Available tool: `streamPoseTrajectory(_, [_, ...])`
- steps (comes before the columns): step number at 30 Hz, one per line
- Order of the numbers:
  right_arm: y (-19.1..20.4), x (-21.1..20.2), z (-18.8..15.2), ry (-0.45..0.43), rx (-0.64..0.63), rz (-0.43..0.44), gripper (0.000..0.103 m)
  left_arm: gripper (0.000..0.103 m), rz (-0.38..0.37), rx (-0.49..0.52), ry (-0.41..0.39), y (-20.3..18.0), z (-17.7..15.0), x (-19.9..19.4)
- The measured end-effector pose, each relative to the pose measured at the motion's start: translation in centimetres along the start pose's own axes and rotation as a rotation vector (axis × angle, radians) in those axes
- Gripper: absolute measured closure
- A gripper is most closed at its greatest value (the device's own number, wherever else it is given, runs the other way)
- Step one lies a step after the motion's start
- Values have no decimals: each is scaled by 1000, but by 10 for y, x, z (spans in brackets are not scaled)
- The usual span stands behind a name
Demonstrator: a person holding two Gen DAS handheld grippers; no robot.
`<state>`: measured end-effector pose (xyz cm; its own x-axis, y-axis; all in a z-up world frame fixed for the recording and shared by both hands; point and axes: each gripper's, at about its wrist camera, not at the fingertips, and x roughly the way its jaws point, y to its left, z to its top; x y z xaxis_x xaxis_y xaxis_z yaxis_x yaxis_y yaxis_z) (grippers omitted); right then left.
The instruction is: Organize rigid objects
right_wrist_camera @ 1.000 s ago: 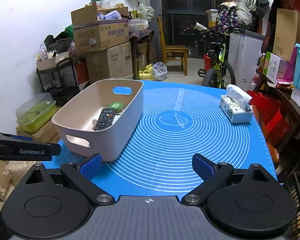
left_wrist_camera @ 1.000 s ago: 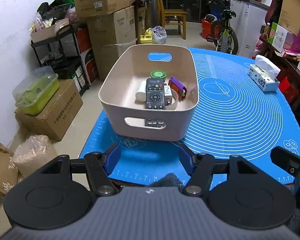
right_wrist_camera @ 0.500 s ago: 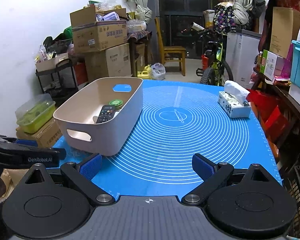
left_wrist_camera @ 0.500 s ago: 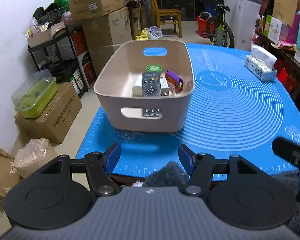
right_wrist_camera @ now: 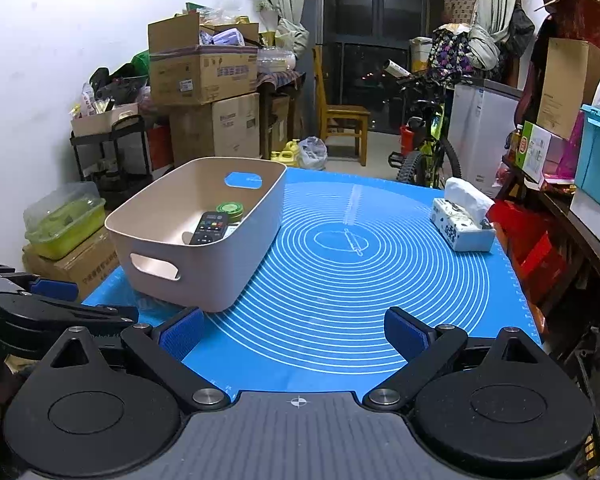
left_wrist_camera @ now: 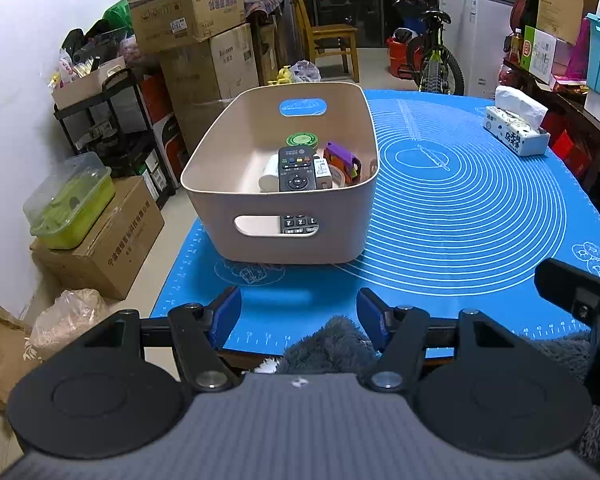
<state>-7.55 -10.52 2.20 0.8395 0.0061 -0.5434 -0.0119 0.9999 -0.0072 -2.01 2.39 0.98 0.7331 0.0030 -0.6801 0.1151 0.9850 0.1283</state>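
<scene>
A beige bin point(left_wrist_camera: 284, 240) point(right_wrist_camera: 204, 276) stands on the left part of the blue mat point(left_wrist_camera: 460, 216) point(right_wrist_camera: 340, 280). Inside it lie a black remote point(left_wrist_camera: 296, 170) point(right_wrist_camera: 210, 229), a green round lid point(left_wrist_camera: 301, 140) point(right_wrist_camera: 230, 209), a white cylinder point(left_wrist_camera: 269, 172), a purple object point(left_wrist_camera: 342, 158) and a roll of tape point(left_wrist_camera: 336, 178). My left gripper point(left_wrist_camera: 299, 314) hangs open and empty over the mat's near edge, short of the bin. Over the near middle of the mat my right gripper point(right_wrist_camera: 292, 334) is open with nothing between its fingers.
A tissue box point(left_wrist_camera: 516, 132) point(right_wrist_camera: 462, 224) sits at the mat's far right. Stacked cardboard boxes point(left_wrist_camera: 196, 40), a black shelf point(left_wrist_camera: 112, 120) and a green lidded container point(left_wrist_camera: 68, 208) crowd the floor on the left. A bicycle point(right_wrist_camera: 428, 152) and a wooden chair point(right_wrist_camera: 344, 120) stand beyond the table.
Both views have pulled back and tilted up a little, so the bin sits farther off and the room beyond shows more. Both grippers stay open and empty.
</scene>
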Motion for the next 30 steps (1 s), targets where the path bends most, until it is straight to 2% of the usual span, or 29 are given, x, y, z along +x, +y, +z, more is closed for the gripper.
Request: streamPoseTrajectory(30, [2, 0, -1, 1, -17, 4, 6, 38, -3, 27, 3, -3, 0, 3])
